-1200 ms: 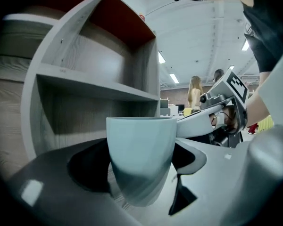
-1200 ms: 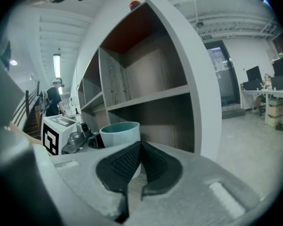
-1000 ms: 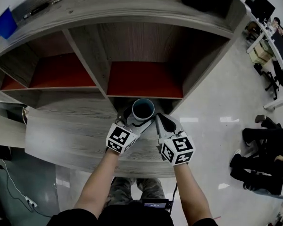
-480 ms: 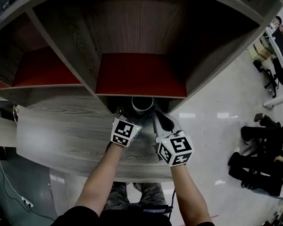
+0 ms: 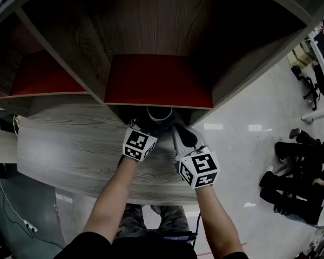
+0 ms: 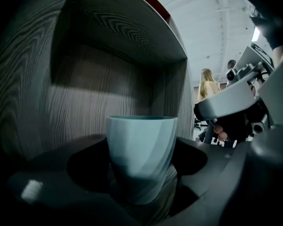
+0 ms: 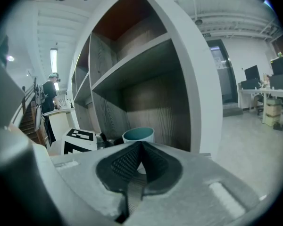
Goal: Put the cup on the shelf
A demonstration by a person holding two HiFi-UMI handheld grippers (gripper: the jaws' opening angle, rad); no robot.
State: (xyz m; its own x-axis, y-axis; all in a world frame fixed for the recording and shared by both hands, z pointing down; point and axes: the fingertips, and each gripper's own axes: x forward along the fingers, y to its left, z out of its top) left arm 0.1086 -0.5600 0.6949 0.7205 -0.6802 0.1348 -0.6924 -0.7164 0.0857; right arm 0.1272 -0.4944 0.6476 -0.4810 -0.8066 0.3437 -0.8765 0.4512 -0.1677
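Left gripper point(image 5: 144, 127), fingers clamped on the cup point(image 5: 160, 113), has carried it forward. A second ago we saw the whole mouth in front of the shelf point(image 5: 243, 63); now only an arc of rim shows beneath the red board point(image 5: 157, 88). We judge the cup to be inside the lower bay, with release pending. Right gripper point(image 5: 176, 128), fingers together and empty, is alongside. The left fingers hide the cup's base, so we cannot tell whether it rests on the bay floor.
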